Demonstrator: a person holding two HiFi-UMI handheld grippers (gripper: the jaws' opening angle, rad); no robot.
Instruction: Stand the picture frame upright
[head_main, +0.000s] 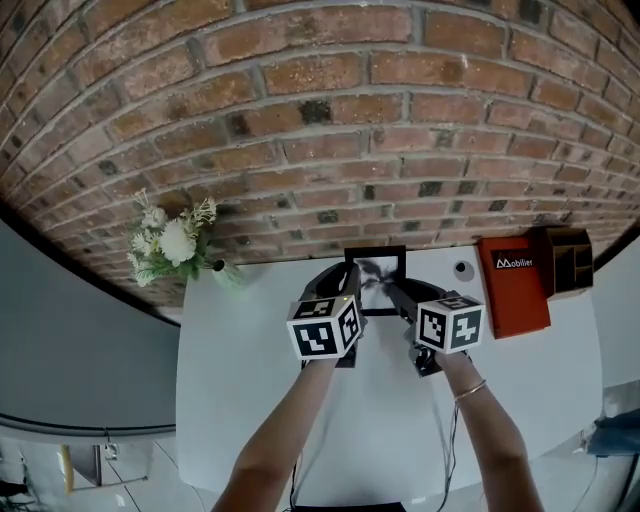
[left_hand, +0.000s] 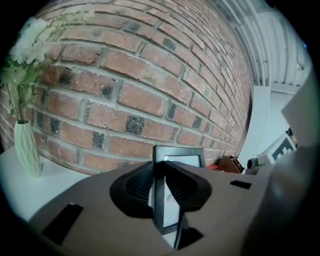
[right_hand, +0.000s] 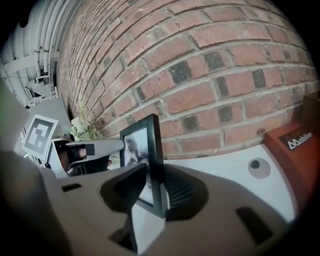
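- Left claw (left_hand: 161, 186) is clamped on the left edge of the frame (left_hand: 178, 159), and your right claw (right_hand: 154, 189) is clamped on its right edge. The frame is held upright between your 2 claws, picture side toward you.
- Holding both side edges probably keeps it from twisting or tipping while you settle it. With only 1 claw it could swing.
- I cannot tell whether its bottom edge touches the table (head_main: 240, 400) yet.
- Just beyond both claws is the brick wall (head_main: 320, 120), so the frame has a backing close behind it.
- To the left of your left claw, the vase (left_hand: 26, 150) holds white flowers (head_main: 172, 240).
- To the right of your right claw lies a red box (head_main: 512, 285), and its contents are not visible.
- Just past the red box, the wooden organizer (head_main: 568, 258) shows dark slots with nothing visible in them.
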